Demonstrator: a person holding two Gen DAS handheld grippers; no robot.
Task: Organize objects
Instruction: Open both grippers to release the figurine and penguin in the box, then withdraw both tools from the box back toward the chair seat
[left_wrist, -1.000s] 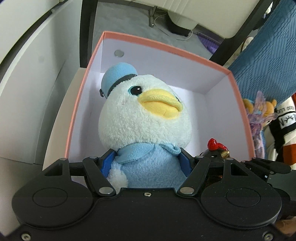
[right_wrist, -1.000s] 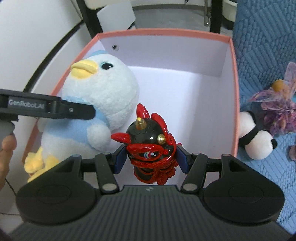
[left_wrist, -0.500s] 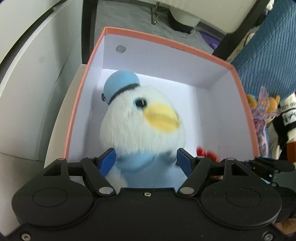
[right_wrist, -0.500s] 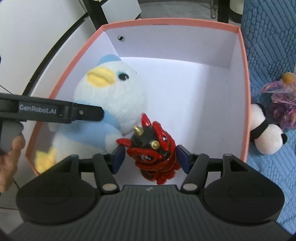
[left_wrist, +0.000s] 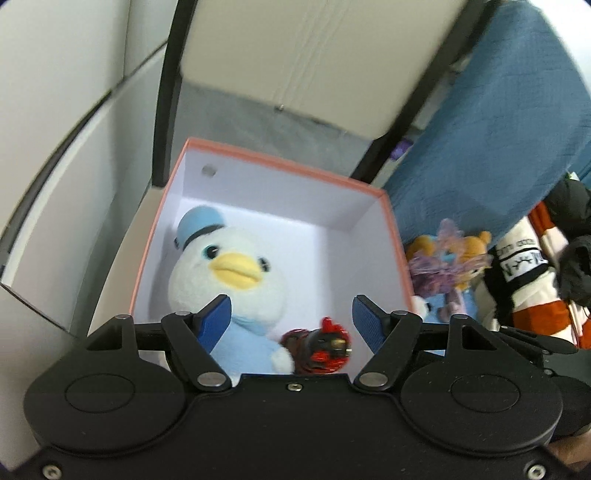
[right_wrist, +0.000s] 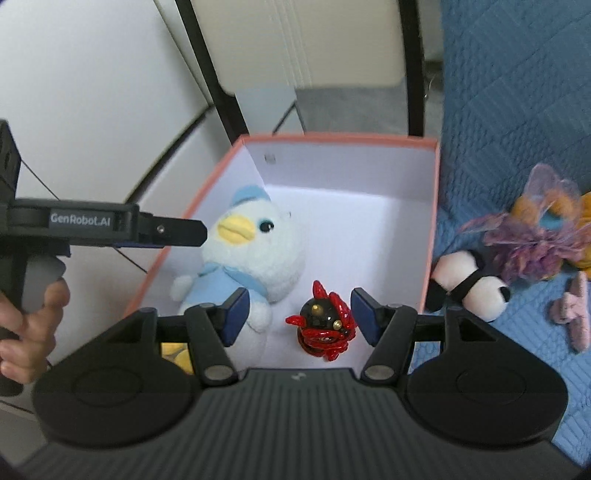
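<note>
A white and blue duck plush (left_wrist: 229, 280) sits upright at the left of the pink-rimmed white box (left_wrist: 280, 164). A red and black horned figurine (left_wrist: 321, 345) stands beside it on the box floor. My left gripper (left_wrist: 291, 314) hangs open above them with nothing between its blue pads. In the right wrist view the duck plush (right_wrist: 258, 251) and the figurine (right_wrist: 325, 328) rest in the box (right_wrist: 332, 138). My right gripper (right_wrist: 300, 306) is open above the figurine, clear of it. The left gripper's fingers (right_wrist: 177, 230) reach in from the left near the duck's head.
On the blue quilted cover (right_wrist: 517, 110) to the right of the box lie a panda plush (right_wrist: 476, 291), a purple and orange toy (right_wrist: 535, 240) and a small pink item (right_wrist: 572, 310). An orange-striped toy (left_wrist: 528, 273) lies further right. Black frame legs (right_wrist: 225, 99) stand behind the box.
Both grippers have lifted up and back from the box. The duck and the figurine, earlier between the pads, now rest lower in the box, free of the fingers.
</note>
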